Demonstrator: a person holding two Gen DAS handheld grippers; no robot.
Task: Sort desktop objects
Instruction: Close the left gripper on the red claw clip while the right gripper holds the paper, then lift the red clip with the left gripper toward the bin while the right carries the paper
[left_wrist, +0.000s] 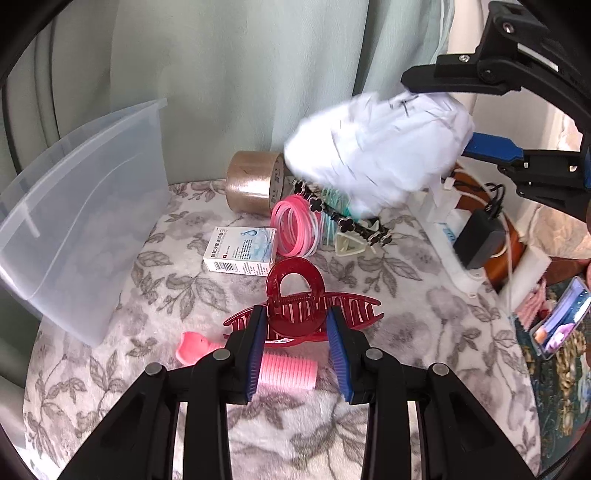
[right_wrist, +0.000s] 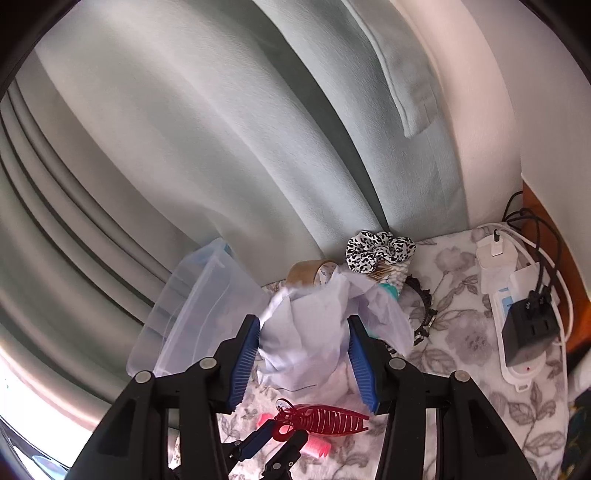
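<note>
My left gripper is closed around the round handle of a dark red claw hair clip that rests on the floral cloth; the clip also shows in the right wrist view. My right gripper is shut on a crumpled white paper and holds it in the air above the table's back; it appears blurred in the left wrist view. A clear plastic bin stands at the left, tilted.
On the cloth lie a pink hair roller, a white medicine box, pink bangles, a brown tape roll, a black clover headband and a leopard scrunchie. A power strip with chargers lies at the right.
</note>
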